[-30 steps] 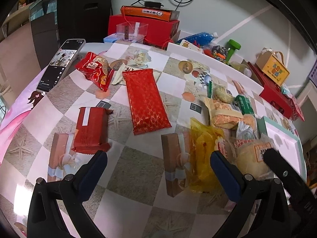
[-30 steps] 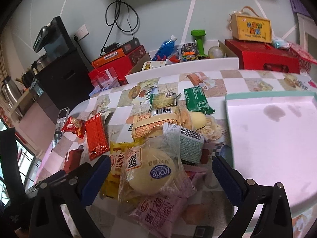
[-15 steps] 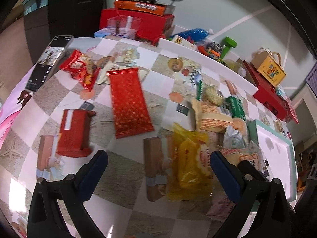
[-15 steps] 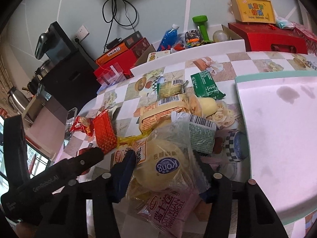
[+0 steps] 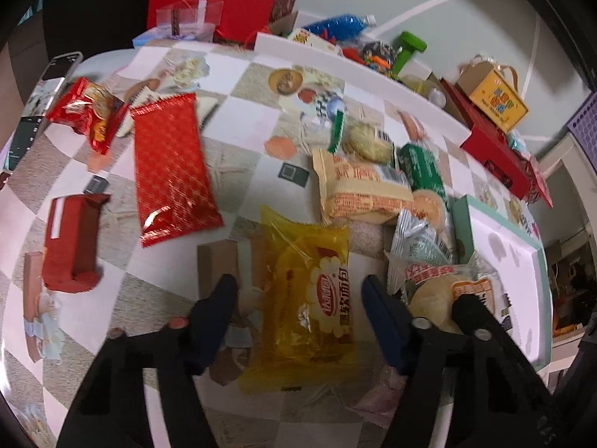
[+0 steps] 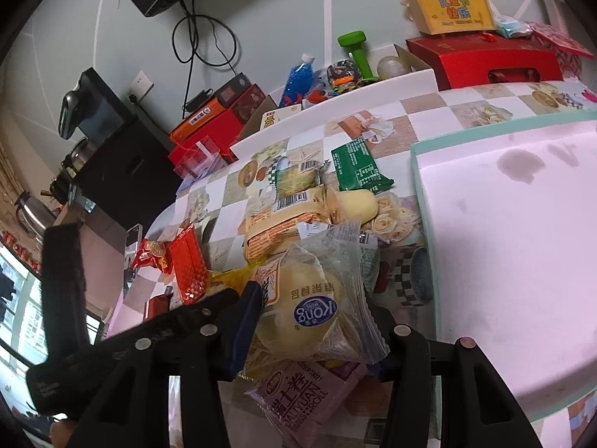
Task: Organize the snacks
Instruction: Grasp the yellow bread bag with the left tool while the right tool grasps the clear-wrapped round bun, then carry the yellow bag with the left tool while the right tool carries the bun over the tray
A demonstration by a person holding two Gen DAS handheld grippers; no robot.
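Snack packs lie heaped on a checked tablecloth [image 5: 238, 156]. My right gripper [image 6: 313, 321] is shut on a clear pack holding a round yellow bun [image 6: 309, 310], lifted a little above a pink roll pack [image 6: 302, 392]. My left gripper [image 5: 298, 310] is half closed around a yellow bread pack [image 5: 306, 298], its fingers beside the pack's edges; I cannot tell if they touch it. A long red pack [image 5: 171, 164], a small red pack [image 5: 71, 242] and a red biscuit bag [image 5: 89, 108] lie to the left. The bun pack also shows in the left wrist view [image 5: 440, 291].
A pink tray with a teal rim [image 6: 515, 246] lies at the right. An orange-printed bread pack [image 5: 362, 190], a green pack [image 5: 421, 168] and a silver pack [image 5: 418, 242] lie between. A phone [image 5: 37, 108] lies at the far left. Red boxes [image 6: 485, 59] and clutter line the back.
My right gripper closed on the bun pack and raised it. My left gripper moved right over the yellow bread pack and narrowed around it.
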